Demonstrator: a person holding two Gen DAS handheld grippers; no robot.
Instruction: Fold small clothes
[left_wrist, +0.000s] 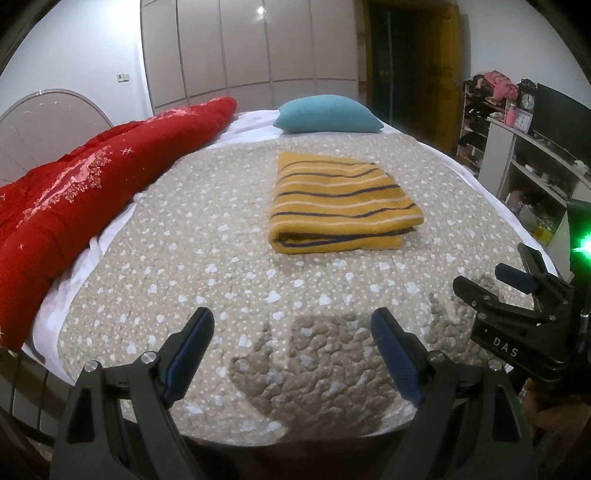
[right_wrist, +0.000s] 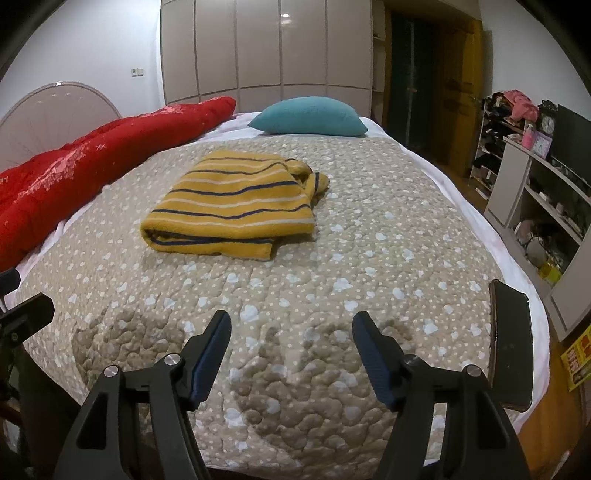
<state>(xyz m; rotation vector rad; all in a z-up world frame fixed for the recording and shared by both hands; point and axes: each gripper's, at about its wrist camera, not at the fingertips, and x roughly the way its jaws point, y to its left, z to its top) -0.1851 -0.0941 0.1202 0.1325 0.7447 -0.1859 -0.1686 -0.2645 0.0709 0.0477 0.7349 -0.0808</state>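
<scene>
A yellow garment with dark and white stripes (left_wrist: 340, 203) lies folded into a thick rectangle on the beige dotted bedspread (left_wrist: 207, 258). In the right wrist view the garment (right_wrist: 236, 206) shows a bunched end at its far right corner. My left gripper (left_wrist: 291, 332) is open and empty, above the near edge of the bed, well short of the garment. My right gripper (right_wrist: 291, 336) is open and empty too, also near the bed's front edge. It also shows at the right of the left wrist view (left_wrist: 491, 284).
A red quilt (left_wrist: 92, 184) lies along the bed's left side. A teal pillow (left_wrist: 328, 114) sits at the far end. A dark phone-like slab (right_wrist: 511, 339) lies at the bed's right front. Shelves (right_wrist: 535, 206) stand right, wardrobes (right_wrist: 266, 48) behind.
</scene>
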